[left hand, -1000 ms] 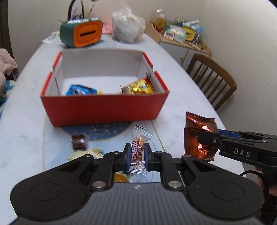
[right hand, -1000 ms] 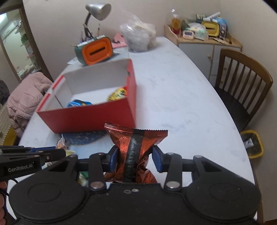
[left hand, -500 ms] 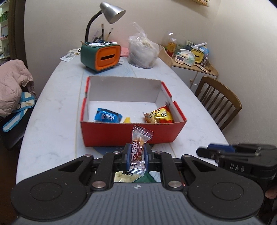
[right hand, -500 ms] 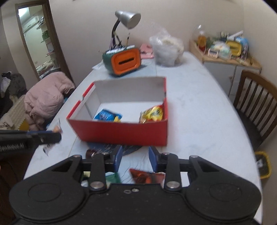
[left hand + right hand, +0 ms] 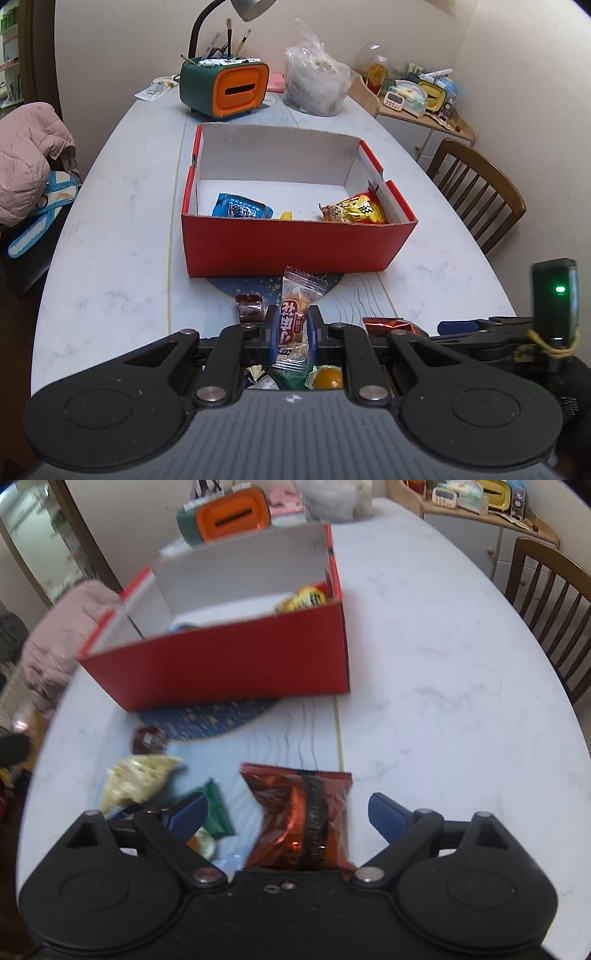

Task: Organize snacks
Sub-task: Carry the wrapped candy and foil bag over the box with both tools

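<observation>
Hiding the copper packet's (image 5: 299,819) lower end, right gripper (image 5: 288,812) body.

— What surrounds the white marble-look table (image 5: 122,221)?
— Plain cream walls (image 5: 129,40). A wooden slat-back chair (image 5: 476,192) stands at its right side, a cluttered low cabinet (image 5: 424,122) past the far right corner, and a desk lamp (image 5: 221,22) at the far end.
</observation>
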